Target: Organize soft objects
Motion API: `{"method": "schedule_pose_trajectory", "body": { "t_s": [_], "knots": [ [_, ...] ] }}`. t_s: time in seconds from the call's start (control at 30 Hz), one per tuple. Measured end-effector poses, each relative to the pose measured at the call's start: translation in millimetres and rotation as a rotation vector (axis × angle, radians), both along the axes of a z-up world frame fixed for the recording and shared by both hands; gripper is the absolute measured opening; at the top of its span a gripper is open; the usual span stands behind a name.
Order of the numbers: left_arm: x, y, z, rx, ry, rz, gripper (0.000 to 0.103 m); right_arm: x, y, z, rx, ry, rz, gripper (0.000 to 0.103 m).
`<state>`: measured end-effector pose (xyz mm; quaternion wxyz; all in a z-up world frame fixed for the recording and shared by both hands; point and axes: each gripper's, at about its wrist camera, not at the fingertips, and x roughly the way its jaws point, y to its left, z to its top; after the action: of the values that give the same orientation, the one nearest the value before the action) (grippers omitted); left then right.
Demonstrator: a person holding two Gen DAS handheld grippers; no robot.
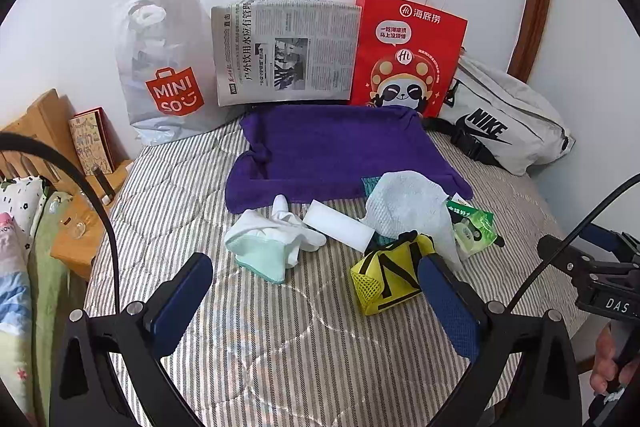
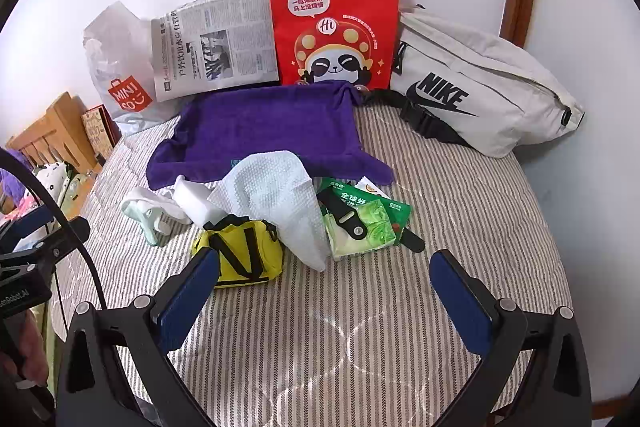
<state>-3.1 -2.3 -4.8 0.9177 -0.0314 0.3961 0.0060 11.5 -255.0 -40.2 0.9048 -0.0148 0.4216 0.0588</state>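
A purple towel tray lies on the striped bed. In front of it sit white socks with a mint cloth, a white sponge block, a white textured cloth, a yellow mesh pouch and a green tissue pack. My left gripper is open, above the bed short of the socks and pouch. My right gripper is open, near the yellow pouch and tissue pack. Both are empty.
Against the wall stand a Miniso plastic bag, a newspaper, a red paper bag and a white Nike waist bag. A wooden headboard and shelf are at the left. A black strap lies on the tissue pack.
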Motion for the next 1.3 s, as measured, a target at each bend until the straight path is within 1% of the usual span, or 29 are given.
{"method": "schedule_pose_trajectory", "body": {
  "t_s": [0.57, 1.3],
  "knots": [
    [1.0, 0.8, 0.9, 0.000, 0.008, 0.004, 0.103, -1.7, 1.9, 1.7, -0.002, -0.002, -0.006, 0.103],
    [-7.5, -0.2, 6.4, 0.005, -0.009, -0.005, 0.103, -8.4, 1.5, 6.9, 0.004, -0.016, -0.009, 0.103]
  ]
}}
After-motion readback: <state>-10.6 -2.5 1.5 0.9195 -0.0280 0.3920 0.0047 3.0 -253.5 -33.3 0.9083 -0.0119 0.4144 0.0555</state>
